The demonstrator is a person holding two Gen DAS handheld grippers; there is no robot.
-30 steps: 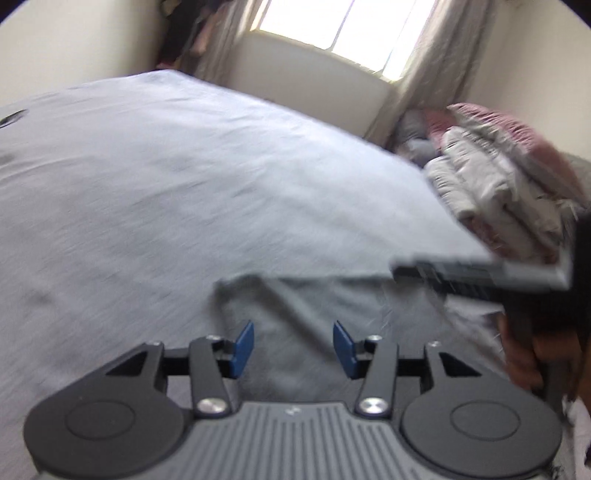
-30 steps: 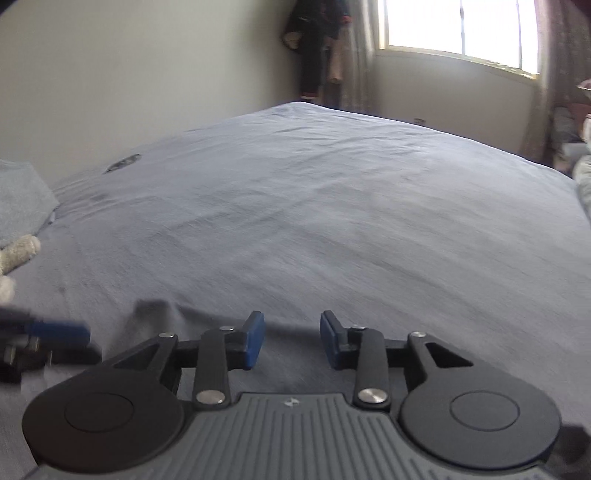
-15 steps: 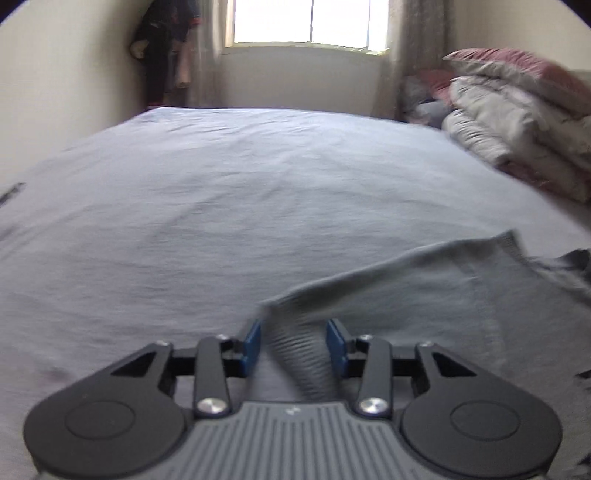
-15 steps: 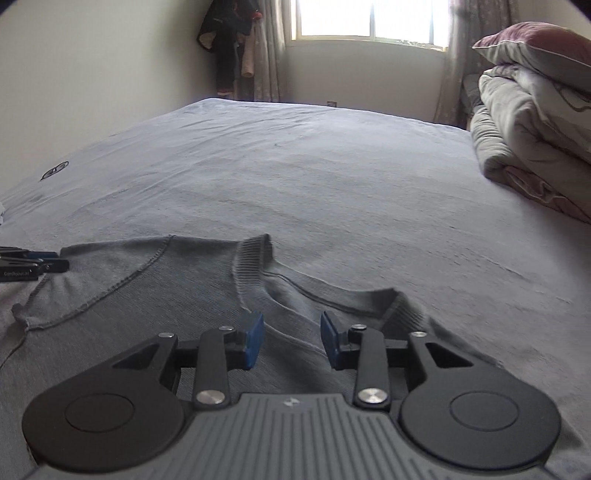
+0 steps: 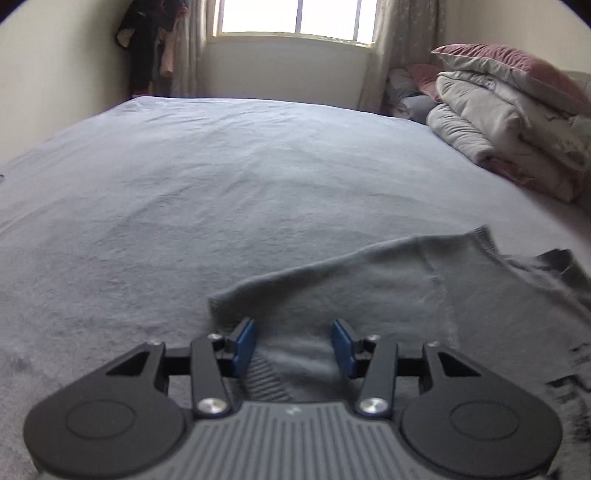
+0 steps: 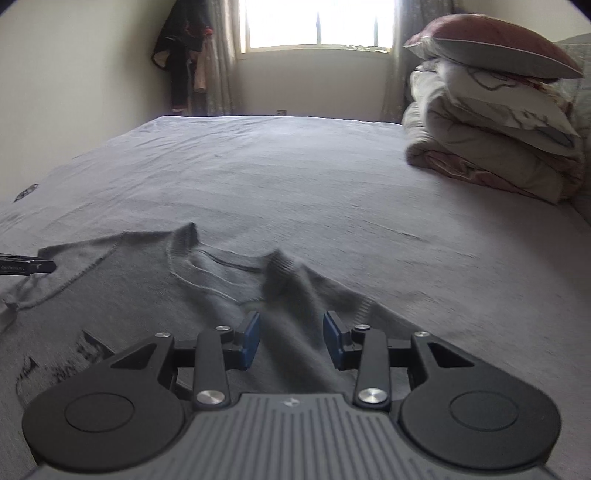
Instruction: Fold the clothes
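- Sweater [image 6: 140,295] in grey knit is lying spread on the grey bed sheet [image 5: 221,184], near edge; we are seeing its ribbed collar [image 6: 184,243] turned toward the window [image 6: 317,22]
- We are holding the left gripper [image 5: 293,341] over the sweater's left part, jaws partly apart; a ribbed cuff [image 5: 266,376] and a fold of knit are sitting between the blue pads [image 5: 245,339]; we cannot tell whether the pads are pressing on it
- We are holding the right gripper [image 6: 291,339] over the sweater's right shoulder, jaws partly apart and just opening a little; cloth is lying beneath the gap, with neither pad gripping it
- Folded bedding [image 6: 491,136] topped by a pillow [image 6: 495,48] is standing at the sheet's far right, well apart from the sweater
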